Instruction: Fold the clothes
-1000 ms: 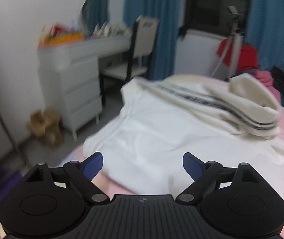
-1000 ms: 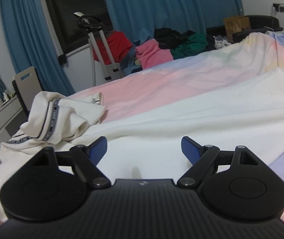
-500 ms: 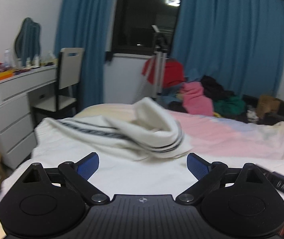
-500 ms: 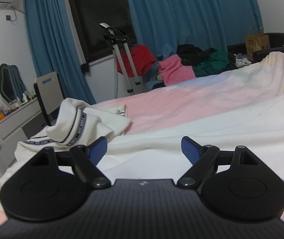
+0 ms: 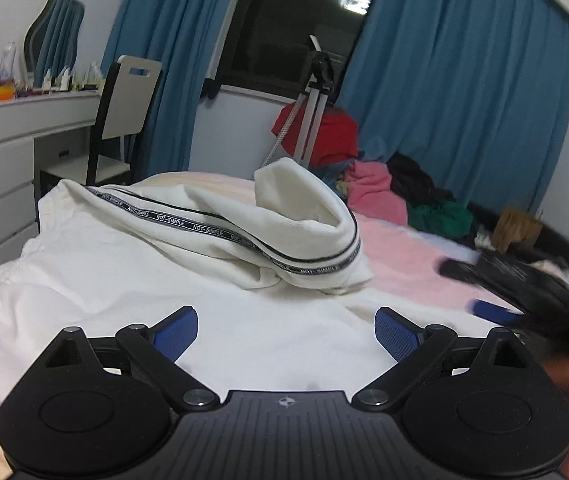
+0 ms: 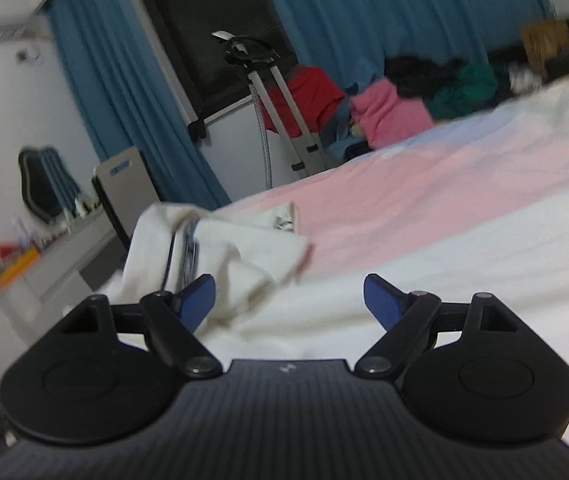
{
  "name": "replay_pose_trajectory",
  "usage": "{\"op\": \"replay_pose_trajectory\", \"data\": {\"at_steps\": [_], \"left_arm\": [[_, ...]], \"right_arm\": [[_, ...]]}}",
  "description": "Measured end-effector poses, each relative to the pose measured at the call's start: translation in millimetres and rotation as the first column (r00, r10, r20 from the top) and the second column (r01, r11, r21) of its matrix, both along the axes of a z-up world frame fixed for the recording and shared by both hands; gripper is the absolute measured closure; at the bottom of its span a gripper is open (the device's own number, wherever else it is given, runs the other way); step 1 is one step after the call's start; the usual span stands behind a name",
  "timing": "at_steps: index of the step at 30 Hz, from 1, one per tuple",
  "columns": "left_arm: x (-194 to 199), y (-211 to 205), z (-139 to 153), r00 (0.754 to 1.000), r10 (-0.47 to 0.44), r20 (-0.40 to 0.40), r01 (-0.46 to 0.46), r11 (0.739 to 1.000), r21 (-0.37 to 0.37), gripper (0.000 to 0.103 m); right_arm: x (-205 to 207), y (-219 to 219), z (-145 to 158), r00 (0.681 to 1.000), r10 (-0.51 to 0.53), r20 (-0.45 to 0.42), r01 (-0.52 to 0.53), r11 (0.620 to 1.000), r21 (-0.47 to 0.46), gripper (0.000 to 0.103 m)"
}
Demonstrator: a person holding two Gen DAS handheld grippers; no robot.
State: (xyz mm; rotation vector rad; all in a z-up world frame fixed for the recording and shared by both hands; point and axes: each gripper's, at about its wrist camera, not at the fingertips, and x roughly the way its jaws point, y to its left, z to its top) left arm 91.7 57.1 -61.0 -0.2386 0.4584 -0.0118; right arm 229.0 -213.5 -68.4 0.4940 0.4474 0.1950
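A pink-sheeted bed point(image 5: 396, 248) fills the room; the white clothes point(image 5: 220, 216) lie rumpled across it. The left gripper point(image 5: 286, 330) hovers above them with fingers apart, the right gripper point(image 6: 289, 297), blurred, seemingly likewise

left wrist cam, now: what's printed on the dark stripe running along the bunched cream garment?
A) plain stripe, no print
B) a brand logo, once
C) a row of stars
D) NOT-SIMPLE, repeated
D: the dark stripe along the bunched cream garment reads NOT-SIMPLE over and over in the left wrist view.
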Motion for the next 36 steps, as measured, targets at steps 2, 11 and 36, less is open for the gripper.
{"op": "replay_pose_trajectory", "data": {"at_steps": [2,11,36], "left_arm": [[1.7,5.9,-4.4,1.000,0.010,0.005,-0.010,1.000,-0.006,0.006],[37.4,42.0,-36.0,0.999,0.030,0.011,-0.029,0.993,-0.118,0.006],[51.0,23.7,-50.9,0.994,-0.039,0.103,0.044,0.998,-0.048,0.006]], "right_arm": [[44.7,5.1,-12.2,0.997,-0.019,-0.068,0.025,0.996,0.082,0.020],[212.4,42.8,-46.7,0.973,-0.046,-0.228,0.074,0.990,0.119,0.023],[159.2,-128.2,121.0,0.912,-0.400,0.096,0.409,0.858,-0.312,0.089]]}}
